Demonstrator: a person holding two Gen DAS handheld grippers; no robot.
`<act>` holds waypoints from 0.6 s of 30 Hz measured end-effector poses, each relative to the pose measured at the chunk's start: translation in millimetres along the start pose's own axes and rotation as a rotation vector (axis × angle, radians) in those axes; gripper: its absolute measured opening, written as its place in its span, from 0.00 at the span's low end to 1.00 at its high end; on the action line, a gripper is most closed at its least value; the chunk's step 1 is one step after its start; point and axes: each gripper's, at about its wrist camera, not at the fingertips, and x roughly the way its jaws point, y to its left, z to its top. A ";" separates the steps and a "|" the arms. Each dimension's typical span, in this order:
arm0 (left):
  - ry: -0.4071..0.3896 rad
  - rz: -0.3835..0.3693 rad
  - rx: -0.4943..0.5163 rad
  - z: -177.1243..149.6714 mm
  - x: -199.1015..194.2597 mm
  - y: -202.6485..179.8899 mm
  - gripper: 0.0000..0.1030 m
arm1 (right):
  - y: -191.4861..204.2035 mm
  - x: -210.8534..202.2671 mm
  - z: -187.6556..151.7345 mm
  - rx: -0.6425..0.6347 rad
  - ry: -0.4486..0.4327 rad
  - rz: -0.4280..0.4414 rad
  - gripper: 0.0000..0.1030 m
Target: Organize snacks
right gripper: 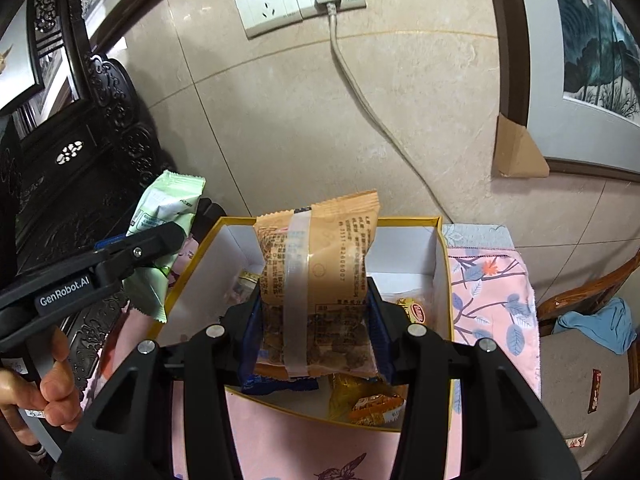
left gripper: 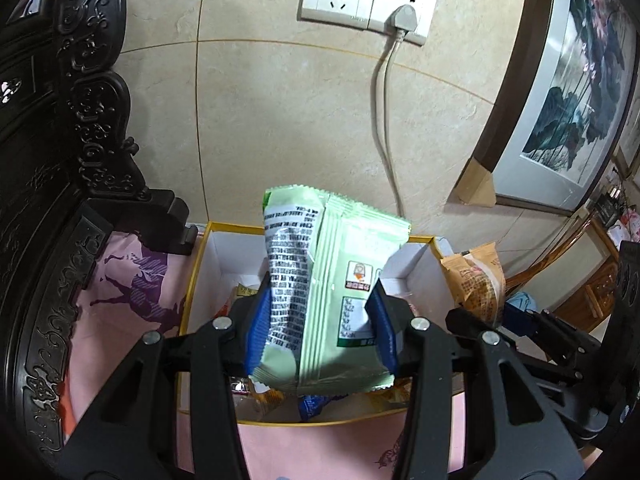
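Note:
My left gripper (left gripper: 320, 304) is shut on a light green snack packet (left gripper: 328, 288) and holds it upright above a yellow-rimmed white box (left gripper: 416, 264). My right gripper (right gripper: 316, 300) is shut on an orange snack packet (right gripper: 316, 280) with a clear strip down its middle, held over the same box (right gripper: 440, 264). The orange packet (left gripper: 476, 280) shows at the right of the left wrist view. The green packet (right gripper: 164, 232) and the left gripper show at the left of the right wrist view. Several small wrapped snacks (right gripper: 372, 404) lie in the box.
The box sits on a pink patterned cloth (right gripper: 492, 304) against a tiled wall with sockets and a plugged cable (right gripper: 360, 92). Dark carved furniture (left gripper: 60, 200) stands on the left. A framed painting (left gripper: 568, 92) leans on the right. A chair with a blue cloth (right gripper: 600, 324) stands at the right.

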 end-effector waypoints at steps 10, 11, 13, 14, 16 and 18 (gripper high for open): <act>0.035 0.063 0.004 -5.6 5.2 2.5 0.98 | 3.9 2.3 1.2 0.013 0.004 -0.016 0.99; 0.039 0.068 0.004 -5.9 3.3 2.6 0.98 | 5.4 0.6 0.4 0.010 0.012 -0.007 0.99; 0.046 0.092 0.005 -7.0 0.2 3.1 0.98 | 5.9 -0.5 -1.4 0.016 0.040 0.002 0.99; 0.051 0.098 0.003 -8.0 -1.4 3.8 0.98 | 6.7 -0.7 -4.1 0.019 0.071 -0.006 0.99; 0.055 0.097 0.002 -10.3 -5.4 5.6 0.98 | 9.2 -0.5 -7.7 0.005 0.111 -0.015 0.99; 0.047 0.106 0.010 -12.8 -9.9 5.5 0.98 | 12.9 -5.9 -13.1 -0.027 0.088 -0.048 0.99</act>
